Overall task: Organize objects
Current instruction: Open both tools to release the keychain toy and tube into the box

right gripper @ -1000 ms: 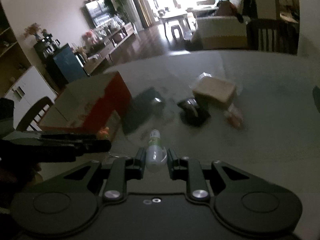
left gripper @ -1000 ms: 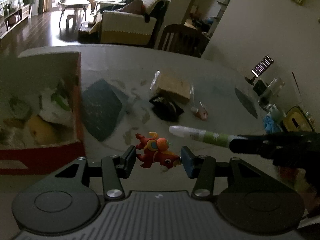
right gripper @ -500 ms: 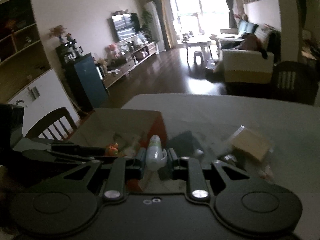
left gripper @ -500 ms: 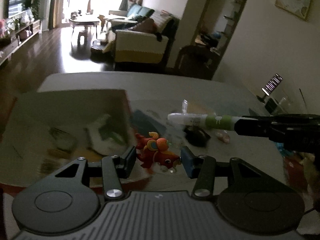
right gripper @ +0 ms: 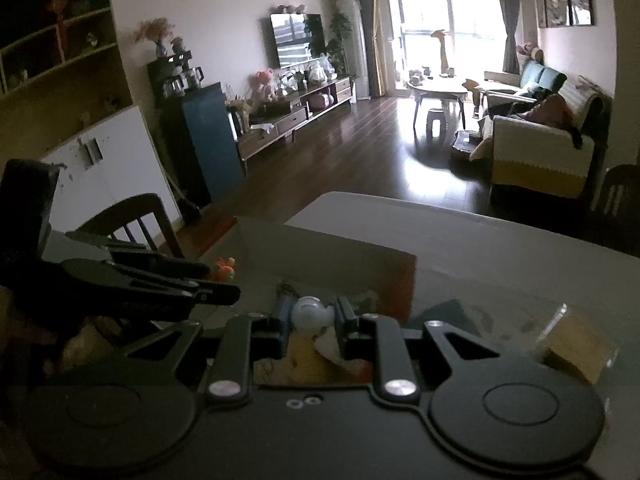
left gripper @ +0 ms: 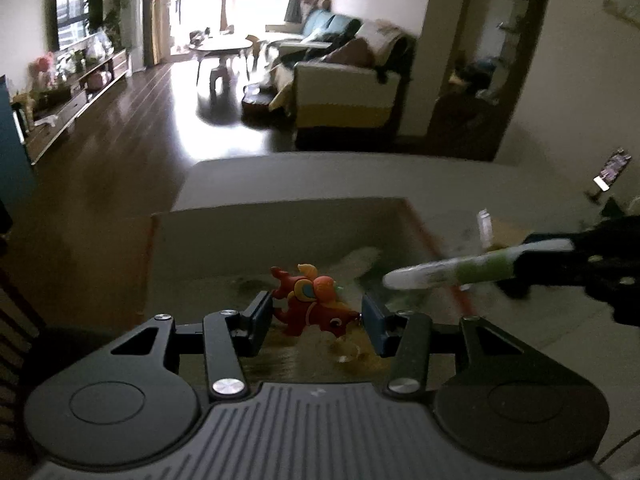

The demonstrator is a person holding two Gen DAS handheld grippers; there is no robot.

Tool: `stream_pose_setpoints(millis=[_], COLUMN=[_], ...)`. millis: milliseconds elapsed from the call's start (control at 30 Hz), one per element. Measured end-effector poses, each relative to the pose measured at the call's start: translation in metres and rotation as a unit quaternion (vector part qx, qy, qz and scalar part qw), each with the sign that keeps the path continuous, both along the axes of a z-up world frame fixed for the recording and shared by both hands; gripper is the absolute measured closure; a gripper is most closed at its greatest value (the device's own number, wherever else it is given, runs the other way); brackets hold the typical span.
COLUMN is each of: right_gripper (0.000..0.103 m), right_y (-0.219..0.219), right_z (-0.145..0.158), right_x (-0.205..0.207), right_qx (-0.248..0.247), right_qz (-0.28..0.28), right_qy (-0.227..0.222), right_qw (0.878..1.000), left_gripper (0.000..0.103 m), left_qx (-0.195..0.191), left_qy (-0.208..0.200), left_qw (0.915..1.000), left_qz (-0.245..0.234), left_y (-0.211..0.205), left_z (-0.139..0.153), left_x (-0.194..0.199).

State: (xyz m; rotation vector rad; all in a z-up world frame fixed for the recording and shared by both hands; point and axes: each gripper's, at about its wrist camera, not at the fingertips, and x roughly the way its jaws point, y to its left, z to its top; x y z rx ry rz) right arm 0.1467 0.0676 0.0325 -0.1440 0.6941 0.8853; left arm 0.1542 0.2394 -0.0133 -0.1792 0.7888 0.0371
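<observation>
Toys and small clutter are going into the cardboard box (left gripper: 280, 232), and both grippers hang over its open top so their loads can drop straight in. The left gripper (left gripper: 316, 316) pinches a red and orange toy (left gripper: 316, 300) between its blue pads. The right gripper (right gripper: 310, 318) is clamped on a white and green bottle (left gripper: 452, 274), which pokes out level over the box's red edge. Bottle tip and toy sit near each other, so releasing one at a time looks wiser. Inside, other things already lie blurred on the bottom. A wrapped block (right gripper: 576, 344) waits on the table (right gripper: 500, 252) just beside the box.
</observation>
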Motion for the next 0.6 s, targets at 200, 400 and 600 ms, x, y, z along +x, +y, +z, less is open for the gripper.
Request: stream_pose_setpoints(millis=[200,400,600], right_gripper=[0.081,0.081,0.081], right_y=[0.031,0.054,0.078], right_z=[-0.018,-0.039,-0.057], right_x=[0.006,0.010,0.012], right_qx=[-0.022,-0.051,-0.089], right_qz=[-0.002,-0.004,0.005], right_qy=[-0.005,-0.012,-0.022], right_qw=[1.000,0.999,0.996], left_gripper=[0.055,0.055,0.055], left_qx=[0.015,0.031,0.043], left_qy=[0.030,0.056,0.081], left_qw=[0.9994,0.9979,0.9957], left_qz=[0.003,-0.006,-0.012], left_y=[0.027,0.036,0.041], left_z=[-0.023,-0.045,-0.062], left_x=[0.016,0.033,0.046])
